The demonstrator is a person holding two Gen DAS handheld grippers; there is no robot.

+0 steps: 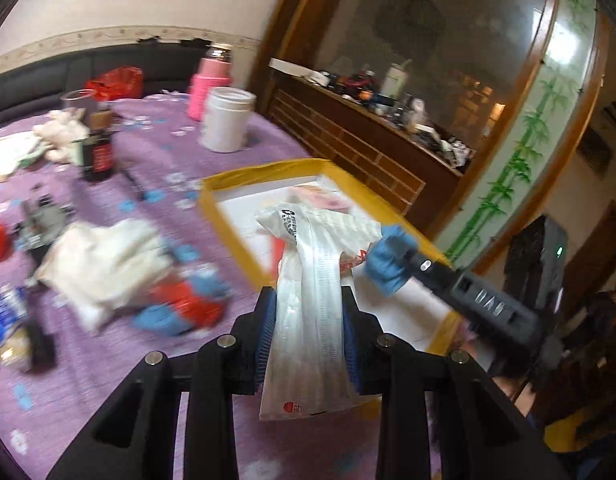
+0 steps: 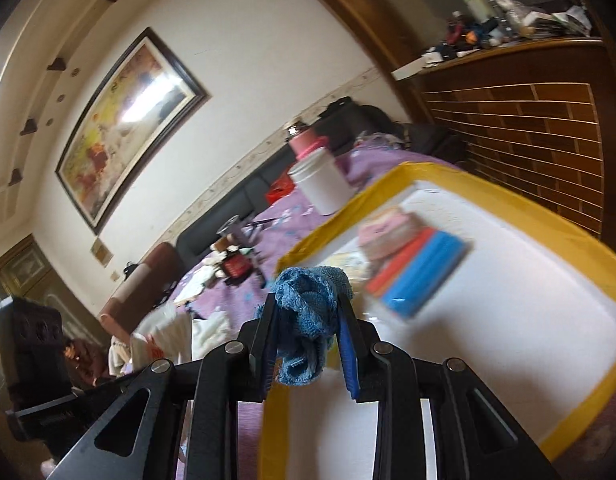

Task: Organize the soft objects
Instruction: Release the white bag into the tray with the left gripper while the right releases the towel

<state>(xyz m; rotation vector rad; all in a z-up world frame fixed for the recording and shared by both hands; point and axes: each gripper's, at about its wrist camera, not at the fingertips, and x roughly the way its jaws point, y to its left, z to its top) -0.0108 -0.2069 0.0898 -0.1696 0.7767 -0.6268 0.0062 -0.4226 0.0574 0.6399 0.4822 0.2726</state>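
Observation:
My left gripper (image 1: 308, 304) is shut on a white plastic packet (image 1: 314, 276) with black print, held above the near edge of a yellow-rimmed white tray (image 1: 228, 216). To its right my right gripper (image 1: 392, 258) carries a bunched blue cloth (image 1: 382, 264) over the tray. In the right wrist view the right gripper (image 2: 308, 308) is shut on that blue knitted cloth (image 2: 306, 320), just over the tray's yellow rim (image 2: 508, 196). Inside the tray lie a pink packet (image 2: 386, 232) and a red and blue packet (image 2: 424, 272).
A purple patterned cloth (image 1: 160, 160) covers the table. On it lie a white cloth heap (image 1: 104, 256), a red and blue bundle (image 1: 180, 304), a dark bottle (image 1: 98, 152), a white jar (image 1: 228, 118) and a pink flask (image 1: 208, 88). A wooden cabinet (image 1: 368, 144) stands behind the tray.

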